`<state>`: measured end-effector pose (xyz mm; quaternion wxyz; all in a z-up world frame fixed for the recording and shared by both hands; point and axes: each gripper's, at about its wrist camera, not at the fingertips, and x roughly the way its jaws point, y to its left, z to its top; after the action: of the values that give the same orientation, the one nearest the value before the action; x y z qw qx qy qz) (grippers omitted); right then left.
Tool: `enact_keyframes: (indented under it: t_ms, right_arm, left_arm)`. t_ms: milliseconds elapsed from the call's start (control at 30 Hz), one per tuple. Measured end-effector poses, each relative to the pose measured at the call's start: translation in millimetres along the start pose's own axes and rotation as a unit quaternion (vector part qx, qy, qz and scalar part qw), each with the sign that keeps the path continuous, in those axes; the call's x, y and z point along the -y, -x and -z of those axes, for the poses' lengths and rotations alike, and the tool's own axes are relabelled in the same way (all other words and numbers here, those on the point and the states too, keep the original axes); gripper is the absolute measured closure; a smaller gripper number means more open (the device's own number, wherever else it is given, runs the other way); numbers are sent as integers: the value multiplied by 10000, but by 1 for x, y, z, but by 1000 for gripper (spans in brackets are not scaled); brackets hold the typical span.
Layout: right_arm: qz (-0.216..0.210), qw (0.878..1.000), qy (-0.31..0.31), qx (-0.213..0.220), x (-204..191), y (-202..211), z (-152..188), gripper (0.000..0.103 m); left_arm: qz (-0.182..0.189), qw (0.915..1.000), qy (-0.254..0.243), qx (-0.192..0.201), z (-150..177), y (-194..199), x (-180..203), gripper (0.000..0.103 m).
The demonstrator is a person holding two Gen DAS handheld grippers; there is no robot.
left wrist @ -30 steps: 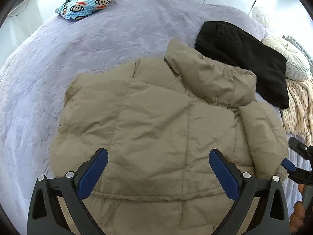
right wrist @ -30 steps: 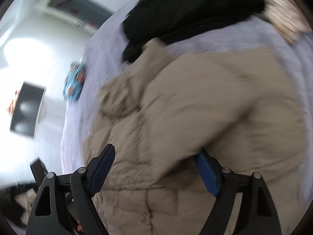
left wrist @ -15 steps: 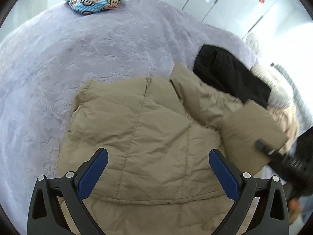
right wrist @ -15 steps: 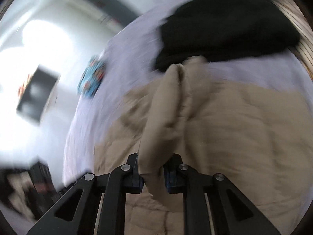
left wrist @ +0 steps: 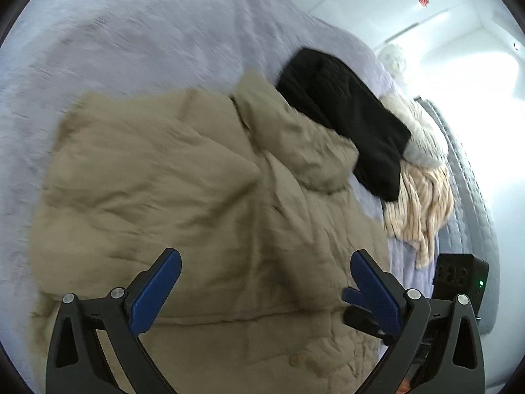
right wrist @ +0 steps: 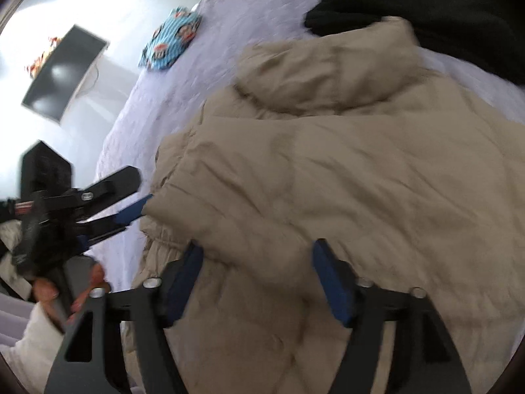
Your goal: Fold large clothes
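Now right tool (right wrist: 257, 277) just opened over tan puffer jacket (left wrist: 183, 197).

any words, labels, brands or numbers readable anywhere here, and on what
None can be read.
Red mark on the white cupboard: too small and blurred.
Blue striped cloth on the bed: cartoon monkey faces only, no lettering legible.
Beige jacket: no label visible.

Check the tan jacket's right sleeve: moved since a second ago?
Yes. The sleeve now lies folded across the jacket, away from the black garment side.
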<state>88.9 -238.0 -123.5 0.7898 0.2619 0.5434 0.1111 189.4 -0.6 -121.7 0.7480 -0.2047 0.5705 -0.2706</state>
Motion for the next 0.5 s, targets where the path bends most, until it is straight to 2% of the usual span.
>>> enact_keyframes:
  t_ms: [100,200,267,300,333,367,400,433,467,500]
  right_arm:
    - [259,9974,-662,102,47,31,17,29]
    - [489,9870,-1509,246,100,51,33,29]
    - [427,9716,-2291,404,140,65,44,29]
    - [312,9637,-2603,516,155,69,48,29]
    - [183,9549,-2892,648,170,74,51,29]
    - [43,9463,-3134,798,183,78,53,29]
    - [-48,9415,-3247,907,190,79,52,30]
    - [-112,9374,-3325,1033,196,81,50,44]
    - [-48,9358,-3358,1069,200,81,46,75]
    - [63,9354,-3378,1048,202,80,42,87]
  left_arm:
    - [-52,9996,-151,-239,5,-20,11,0]
    - [-109,9987,-299,-401,7,-36,19,0]
    - [-174,9980,-364,-487,7,-45,23,12]
    - [-220,9973,-406,-576,7,-50,25,26]
    - [-259,9965,-440,-656,7,-54,27,48]
    - [-299,9958,-473,-721,6,-59,29,62]
    - [-347,9952,-527,-746,6,-61,31,87]
    - [-336,9953,-541,-724,7,-59,31,89]
    - [-280,9964,-560,-568,8,-52,33,89]
    - [-237,9969,-610,-445,9,-45,33,89]
